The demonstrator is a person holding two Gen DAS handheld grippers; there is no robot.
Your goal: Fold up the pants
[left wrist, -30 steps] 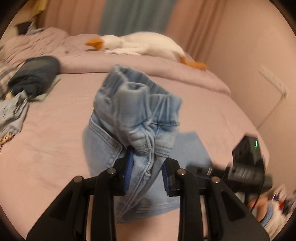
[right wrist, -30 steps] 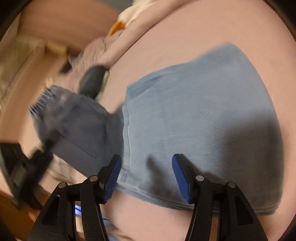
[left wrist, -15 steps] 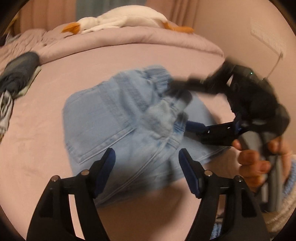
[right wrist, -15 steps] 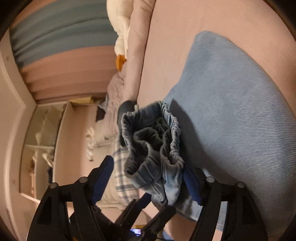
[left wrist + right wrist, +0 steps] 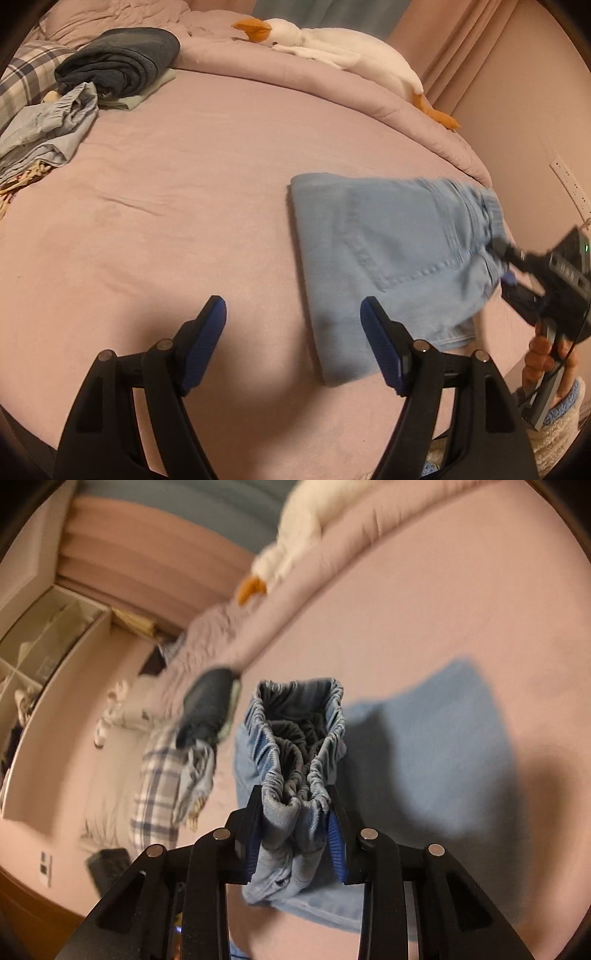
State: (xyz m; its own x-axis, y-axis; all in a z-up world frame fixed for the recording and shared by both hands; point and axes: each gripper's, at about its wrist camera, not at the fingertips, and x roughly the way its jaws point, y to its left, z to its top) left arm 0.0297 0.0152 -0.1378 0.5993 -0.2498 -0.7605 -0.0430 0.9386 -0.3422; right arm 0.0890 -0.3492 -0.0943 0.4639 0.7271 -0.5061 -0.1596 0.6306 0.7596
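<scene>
Pants: the light-blue denim pants (image 5: pixel 388 258) lie folded on the pink bed (image 5: pixel 184 192), toward our right side, waistband end raised off the sheet.
Right hand-held gripper: our right hand-held gripper (image 5: pixel 295 834) is pinching the gathered elastic waistband (image 5: pixel 299 738), blue pads pressed against the bunched denim on both sides.
Left hand-held gripper: our left hand-held gripper (image 5: pixel 293 347) hangs spread wide over bare sheet, holding nothing, its right finger just over the near edge of the pants.
Step in hand: we judge we're mid-fold, the waist end held up by the right side while the lower layer rests flat.
Next move: looks like we need to lay that waistband down squarely over the flat layer, edges matched, then let go; the free left side could press or smooth the fold.
Risk: the waistband is bunched, so it may land lumpy or skewed.
Hard to see: the waistband end is motion-blurred in the left view; the right view's background is smeared too. How many layers sit underneath, we can't tell.
Around us: a dark folded garment (image 5: pixel 118 62), a crumpled pale-blue garment (image 5: pixel 48 125) and a plush goose (image 5: pixel 332 48) sit well apart at the far side of the bed.
</scene>
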